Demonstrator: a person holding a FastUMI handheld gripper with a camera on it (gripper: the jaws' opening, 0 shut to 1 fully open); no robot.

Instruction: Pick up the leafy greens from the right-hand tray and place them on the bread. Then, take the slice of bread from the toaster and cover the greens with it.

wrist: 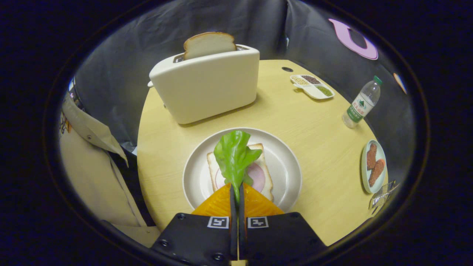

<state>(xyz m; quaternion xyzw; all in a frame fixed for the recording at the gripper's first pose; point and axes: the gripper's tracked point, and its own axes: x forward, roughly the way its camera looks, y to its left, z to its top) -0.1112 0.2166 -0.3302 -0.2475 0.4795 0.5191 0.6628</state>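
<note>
My gripper (236, 189) is shut on the stem of a green lettuce leaf (234, 155), which sticks out ahead of the fingertips. The leaf hangs over a slice of bread (263, 168) topped with a pink slice of ham (257, 176), lying on a white plate (284, 162) just beyond the fingers. Whether the leaf touches the bread I cannot tell. Farther back stands a cream toaster (207, 87) with a second slice of bread (208, 44) poking up out of its slot.
A round wooden table (314, 125) carries a small divided dish of grains (312, 86), a water bottle (361, 103) and a green plate with brown meat pieces (374, 166). A wire rack (382, 195) sits by that plate. A person in a beige shirt (92, 162) stands beside the table.
</note>
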